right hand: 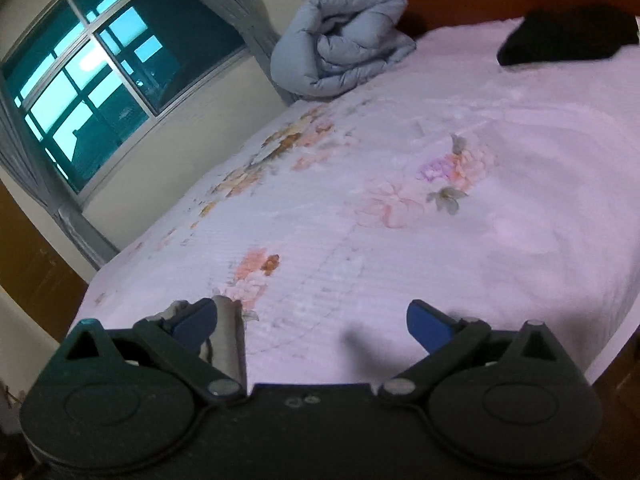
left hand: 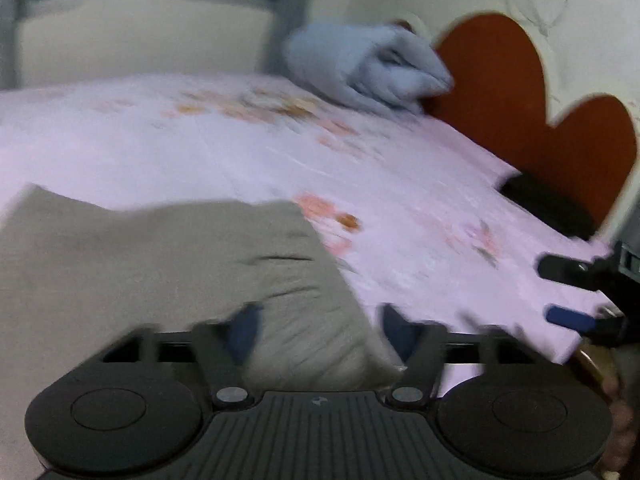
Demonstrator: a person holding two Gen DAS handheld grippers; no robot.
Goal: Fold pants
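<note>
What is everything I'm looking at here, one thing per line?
pants: one, grey-beige, on the bed's near left part, between the left gripper's open fingers
sheet: one, pale pink with flowers, covering the bed
quilt: one, light blue, rolled, at the bed's far end by the window
dark cloth: one, black, far right on the bed
headboard: one, red-brown, scalloped, behind the bed
window: one, teal panes, grey curtains
left gripper: black, blue pads, open
right gripper: black, blue pads, open
</note>
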